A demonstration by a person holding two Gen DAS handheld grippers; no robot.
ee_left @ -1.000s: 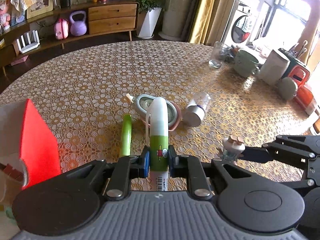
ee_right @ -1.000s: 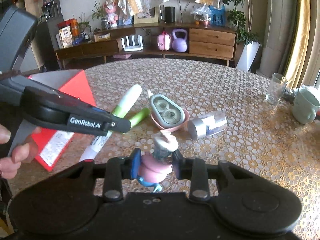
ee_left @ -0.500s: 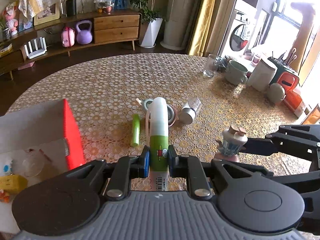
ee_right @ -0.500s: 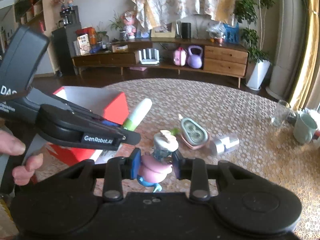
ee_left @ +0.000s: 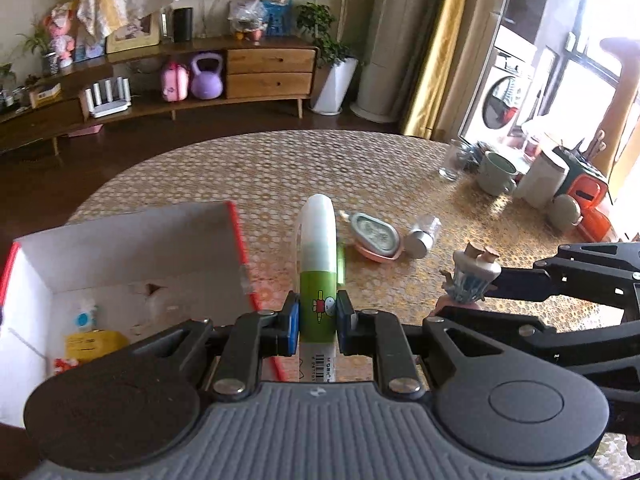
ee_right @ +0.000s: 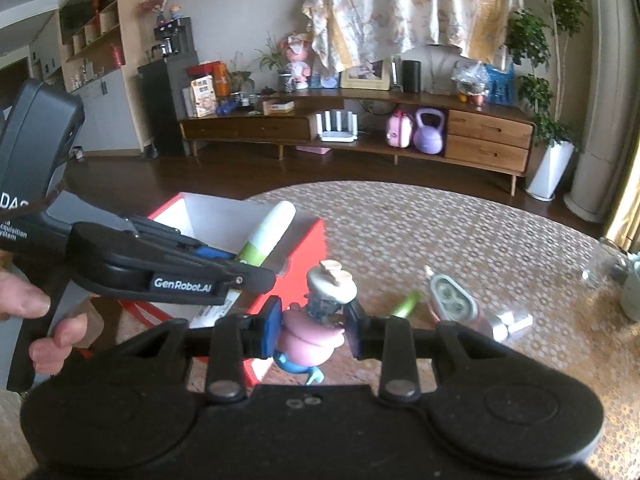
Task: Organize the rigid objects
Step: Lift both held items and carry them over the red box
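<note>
The left gripper [ee_left: 318, 318] is clamped on a green-and-white marker [ee_left: 319, 272] at centre frame; the right gripper [ee_right: 312, 330] is clamped on a pink figurine [ee_right: 316, 330]. Both are carried above the table [ee_left: 280, 168], likely toward the red box [ee_left: 132, 248] at left. Next, each must hang over the box opening before letting go. The box's contents are small and unclear, and the figurine's lower part is cut off.

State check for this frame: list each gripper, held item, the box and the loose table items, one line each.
left gripper: shut on green-and-white marker
right gripper: shut on pink figurine
red box: open, holding items
green pen: lying on table
oval case: lying flat
clear jar: on its side, capped
</note>
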